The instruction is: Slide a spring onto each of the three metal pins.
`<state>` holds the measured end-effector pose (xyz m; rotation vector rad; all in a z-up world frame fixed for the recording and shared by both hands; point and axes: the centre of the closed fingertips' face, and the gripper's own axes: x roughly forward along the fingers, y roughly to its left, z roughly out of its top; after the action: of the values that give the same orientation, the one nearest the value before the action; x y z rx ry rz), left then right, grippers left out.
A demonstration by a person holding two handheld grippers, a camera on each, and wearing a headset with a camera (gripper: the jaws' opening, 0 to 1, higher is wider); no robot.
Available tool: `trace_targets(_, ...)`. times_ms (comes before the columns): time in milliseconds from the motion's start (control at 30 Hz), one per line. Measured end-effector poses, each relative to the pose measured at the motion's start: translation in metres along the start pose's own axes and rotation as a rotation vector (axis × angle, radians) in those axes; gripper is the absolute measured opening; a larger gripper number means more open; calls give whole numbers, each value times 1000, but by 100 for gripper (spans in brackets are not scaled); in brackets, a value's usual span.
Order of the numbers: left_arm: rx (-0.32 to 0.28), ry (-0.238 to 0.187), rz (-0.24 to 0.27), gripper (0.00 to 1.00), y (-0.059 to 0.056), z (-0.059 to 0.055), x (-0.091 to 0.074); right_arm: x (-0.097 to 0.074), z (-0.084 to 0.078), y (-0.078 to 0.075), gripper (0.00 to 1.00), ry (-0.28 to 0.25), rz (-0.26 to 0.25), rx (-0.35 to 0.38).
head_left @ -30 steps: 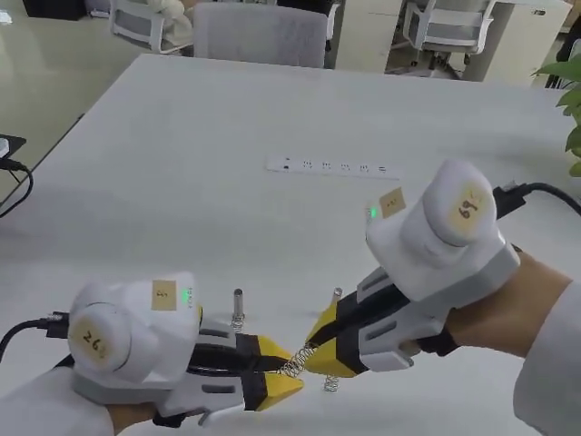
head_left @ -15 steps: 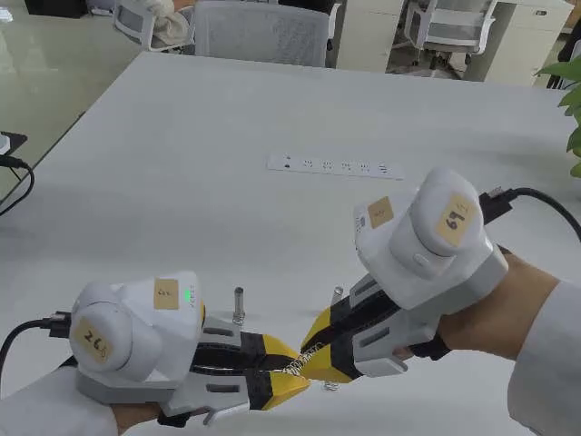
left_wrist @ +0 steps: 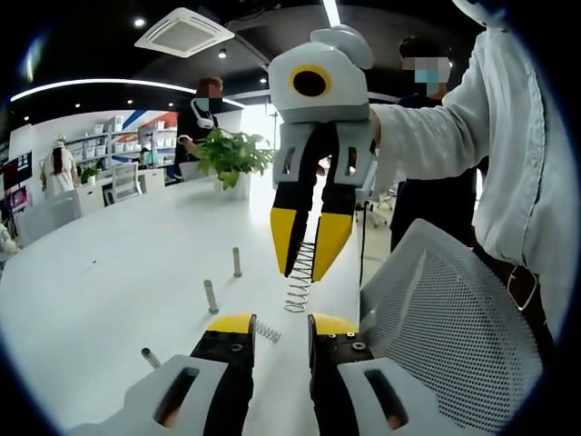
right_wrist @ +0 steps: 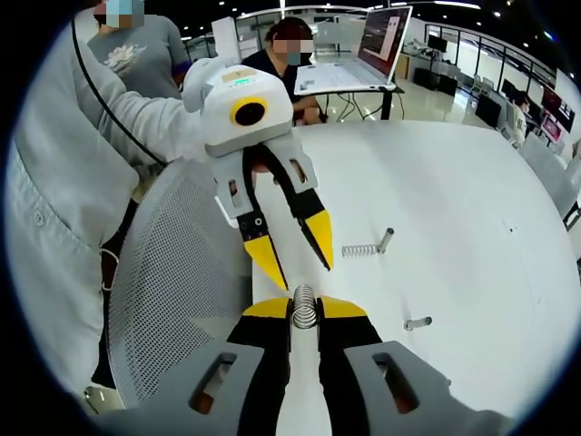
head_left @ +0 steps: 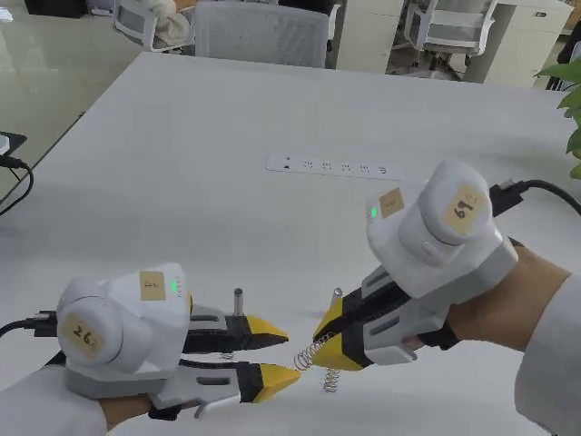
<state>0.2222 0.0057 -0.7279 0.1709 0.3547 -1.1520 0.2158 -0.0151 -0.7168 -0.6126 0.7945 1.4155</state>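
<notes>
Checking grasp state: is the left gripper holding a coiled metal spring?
No: the left gripper stands open, while the right gripper pinches the coiled metal spring.

There are three metal pins: left pin point(left_wrist: 151, 357), middle pin point(left_wrist: 211, 296), right pin point(left_wrist: 237, 262). There are three springs: lifted spring point(head_left: 305, 357), near spring point(head_left: 331, 380), left spring point(right_wrist: 360, 250). There are two grippers: left gripper point(head_left: 290, 354), right gripper point(head_left: 316, 343). There is one power strip point(head_left: 333, 167).

The left tongs point(left_wrist: 280, 325) stood with yellow-tipped jaws parted at the foot of the frame. Opposite, the right tongs point(left_wrist: 307, 271) reached in from the top, nipping a spring point(left_wrist: 299, 286) that dangled toward the white tabletop point(left_wrist: 109, 272). A second spring point(left_wrist: 266, 330) lay just past the left tips, three metal pins point(left_wrist: 211, 296) nearby.
</notes>
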Motion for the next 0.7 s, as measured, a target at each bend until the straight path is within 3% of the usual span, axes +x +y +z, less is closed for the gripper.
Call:
trace_targets(200,9,12,55,25,11,-5,-10,-13,-18,-22,8,29,-52,43)
trace_targets(400,5,30,110,36,21,-11,-20,-29,-44,-48,8,94,-112,84)
trace_targets(700,-20,38,155,46,29,-18,-34,-50,-72,-80,8,158,-178,137)
